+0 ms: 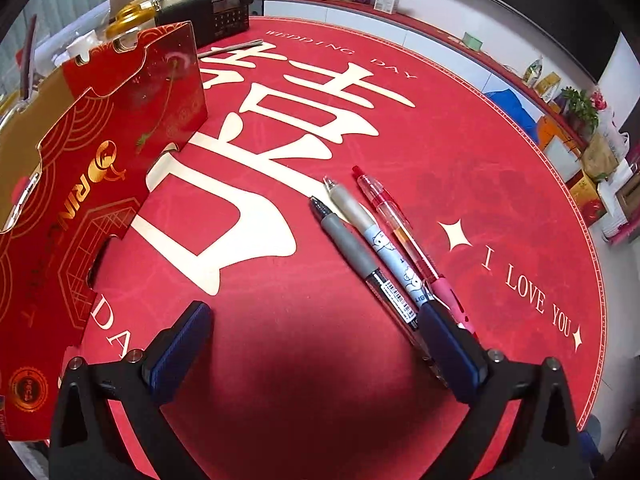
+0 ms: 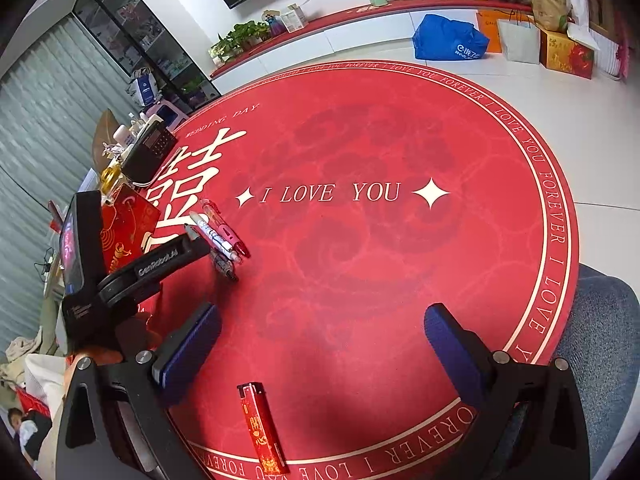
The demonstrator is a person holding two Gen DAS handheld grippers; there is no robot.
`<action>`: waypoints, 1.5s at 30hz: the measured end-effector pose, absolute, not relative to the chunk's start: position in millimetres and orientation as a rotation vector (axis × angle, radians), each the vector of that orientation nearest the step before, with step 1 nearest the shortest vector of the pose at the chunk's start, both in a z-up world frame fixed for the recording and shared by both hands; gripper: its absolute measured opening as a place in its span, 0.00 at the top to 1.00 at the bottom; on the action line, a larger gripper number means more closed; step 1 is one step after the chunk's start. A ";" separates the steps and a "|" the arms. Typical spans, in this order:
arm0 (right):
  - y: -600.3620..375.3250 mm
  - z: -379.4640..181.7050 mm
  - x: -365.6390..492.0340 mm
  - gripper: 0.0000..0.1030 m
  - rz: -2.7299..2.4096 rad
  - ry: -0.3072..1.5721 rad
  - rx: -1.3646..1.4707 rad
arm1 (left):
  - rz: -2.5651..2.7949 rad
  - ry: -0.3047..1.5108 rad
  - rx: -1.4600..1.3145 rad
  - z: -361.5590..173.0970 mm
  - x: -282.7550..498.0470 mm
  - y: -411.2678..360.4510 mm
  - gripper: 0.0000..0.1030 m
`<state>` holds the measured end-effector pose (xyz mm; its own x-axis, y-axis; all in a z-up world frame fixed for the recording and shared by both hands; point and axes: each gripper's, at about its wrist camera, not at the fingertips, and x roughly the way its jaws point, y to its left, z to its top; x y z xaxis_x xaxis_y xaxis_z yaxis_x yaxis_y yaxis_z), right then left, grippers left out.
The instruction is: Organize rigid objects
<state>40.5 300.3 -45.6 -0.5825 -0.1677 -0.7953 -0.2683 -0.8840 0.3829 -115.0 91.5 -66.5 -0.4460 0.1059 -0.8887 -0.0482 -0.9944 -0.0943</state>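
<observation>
Three pens lie side by side on the red round mat (image 1: 320,360): a grey-grip black pen (image 1: 352,252), a light blue patterned pen (image 1: 380,244) and a red clear pen (image 1: 404,232). My left gripper (image 1: 316,328) is open just before them, its right finger (image 1: 448,344) over the pens' rear ends. In the right wrist view the same pens (image 2: 218,236) lie at the left, next to the left gripper's body (image 2: 152,268). My right gripper (image 2: 322,332) is open above the mat (image 2: 360,260). A red lighter (image 2: 262,426) lies near the mat's front edge, below and between its fingers.
A red and gold cardboard box (image 1: 92,184) stands open at the left of the mat. Behind it are a black radio (image 1: 208,14), a metal rod (image 1: 232,48) and clutter. Beyond the mat are a low ledge with plants (image 2: 240,38), a blue bag (image 2: 448,40) and gift bags (image 2: 560,40).
</observation>
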 end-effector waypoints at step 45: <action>200.7 -63.2 70.7 0.81 2.754 -0.019 -1.674 | 2.567 0.147 -1.459 -62.0 -102.9 108.6 0.58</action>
